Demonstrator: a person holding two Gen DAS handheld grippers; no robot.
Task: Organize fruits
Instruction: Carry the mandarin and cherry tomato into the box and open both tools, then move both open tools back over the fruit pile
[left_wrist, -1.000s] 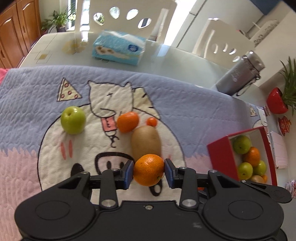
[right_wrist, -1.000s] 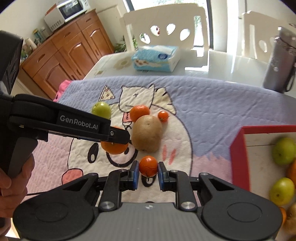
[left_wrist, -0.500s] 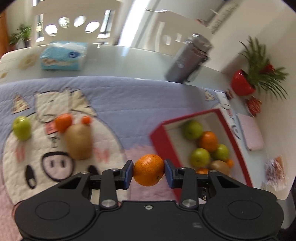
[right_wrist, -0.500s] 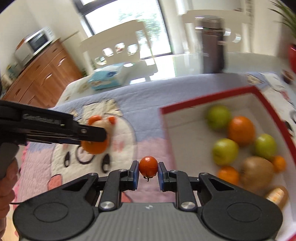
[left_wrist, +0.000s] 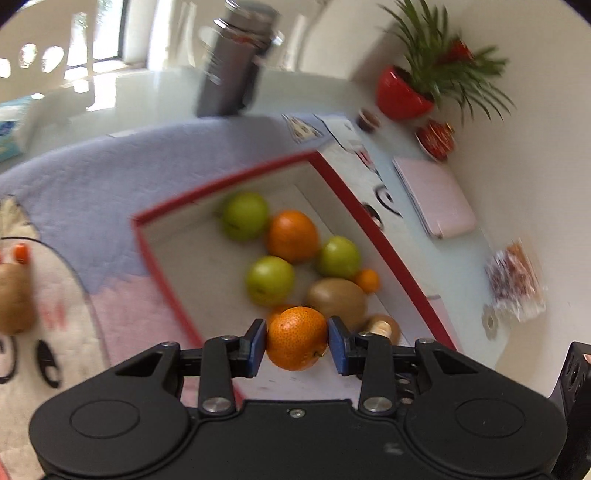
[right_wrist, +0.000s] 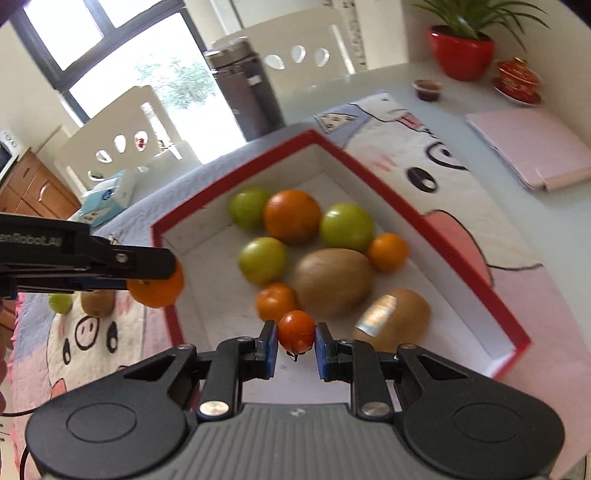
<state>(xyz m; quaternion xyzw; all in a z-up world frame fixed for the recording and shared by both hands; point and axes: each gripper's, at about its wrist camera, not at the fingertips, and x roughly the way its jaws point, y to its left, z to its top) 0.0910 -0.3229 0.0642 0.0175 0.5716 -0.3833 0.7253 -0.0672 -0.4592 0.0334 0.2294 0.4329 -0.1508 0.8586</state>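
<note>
Fruits heaped in red box (right_wrist: 424, 218), green apples (right_wrist: 347, 226), oranges (right_wrist: 292, 218), kiwis (right_wrist: 334, 281)

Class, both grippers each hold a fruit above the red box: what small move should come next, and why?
Probably lower the right gripper a little and release its small tomato onto the bare floor of the red box. It is already inside the rim, and the left gripper with its orange can follow.

- I see a pale glossy table (right_wrist: 554, 229).
- On it lies my cartoon quilted mat (right_wrist: 461, 206).
- A pink folder (right_wrist: 532, 147), a dark flask (right_wrist: 243, 88) and a red plant pot (right_wrist: 461, 51) stand on the bare tabletop.
</note>
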